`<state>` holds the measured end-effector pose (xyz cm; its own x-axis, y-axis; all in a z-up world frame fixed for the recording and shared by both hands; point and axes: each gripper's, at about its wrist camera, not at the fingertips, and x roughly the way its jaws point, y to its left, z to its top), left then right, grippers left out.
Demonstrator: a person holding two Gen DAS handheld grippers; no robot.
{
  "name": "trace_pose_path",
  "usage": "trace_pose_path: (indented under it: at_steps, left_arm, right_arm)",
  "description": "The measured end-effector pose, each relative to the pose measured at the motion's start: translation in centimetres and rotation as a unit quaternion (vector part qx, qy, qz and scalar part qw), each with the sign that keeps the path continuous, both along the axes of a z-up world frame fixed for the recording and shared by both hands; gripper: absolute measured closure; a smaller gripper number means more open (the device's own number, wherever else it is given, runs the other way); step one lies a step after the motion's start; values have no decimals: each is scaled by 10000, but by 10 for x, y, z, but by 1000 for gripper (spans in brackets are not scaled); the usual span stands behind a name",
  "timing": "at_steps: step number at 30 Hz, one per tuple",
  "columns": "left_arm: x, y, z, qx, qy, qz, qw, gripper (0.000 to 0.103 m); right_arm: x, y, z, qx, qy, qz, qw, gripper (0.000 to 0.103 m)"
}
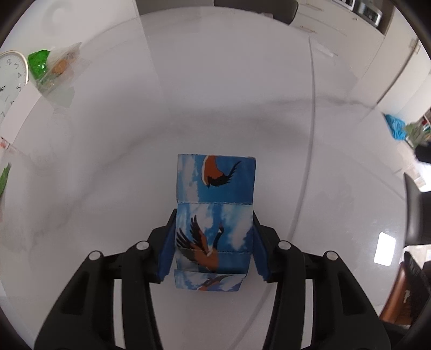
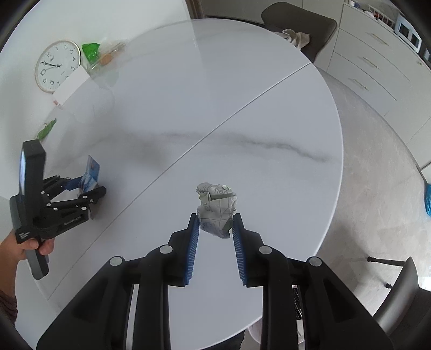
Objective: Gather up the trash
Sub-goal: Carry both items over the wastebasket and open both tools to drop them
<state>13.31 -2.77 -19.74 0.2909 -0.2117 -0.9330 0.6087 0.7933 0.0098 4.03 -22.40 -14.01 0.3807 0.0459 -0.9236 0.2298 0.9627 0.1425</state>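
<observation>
table: white marble, round | clock: lying flat | chair: dark

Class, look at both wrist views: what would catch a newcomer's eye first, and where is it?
First the blue bird-print carton, gripped between the left tongs on the white marble table. Then the crumpled grey paper, pinched in the right tongs above the table. A wall clock lies at the far left.

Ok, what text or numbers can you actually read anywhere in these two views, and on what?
"1" to "12": hour numerals on the wall clock lying on the table.
"neu": partial print on the crumpled paper in the right tool.
White lettering on the left tool: too small to read.
Bird-print carton: pictures only, no words visible.
</observation>
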Motion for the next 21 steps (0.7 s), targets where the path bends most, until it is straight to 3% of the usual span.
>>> trace_pose_path:
  at_steps: [6, 12, 16, 21]
  left_arm:
    - [-41, -26, 51, -344, -3, 1, 9994, 56]
    - [-99, -84, 91, -671, 93, -242, 9974, 56]
    - [-132, -127, 103, -873, 278, -592, 9940, 56]
    - [-178, -181, 106, -727, 159, -1354, 9880, 56]
  right_arm:
    - [-34, -7, 10, 42, -124, -173, 9998, 77]
    - [-90, -28, 22, -59, -131, -391, 9991, 77]
    - [-140, -55, 27, -105, -124, -716, 9973, 76]
    - [-205, -94, 24, -137, -67, -1275, 9917, 76]
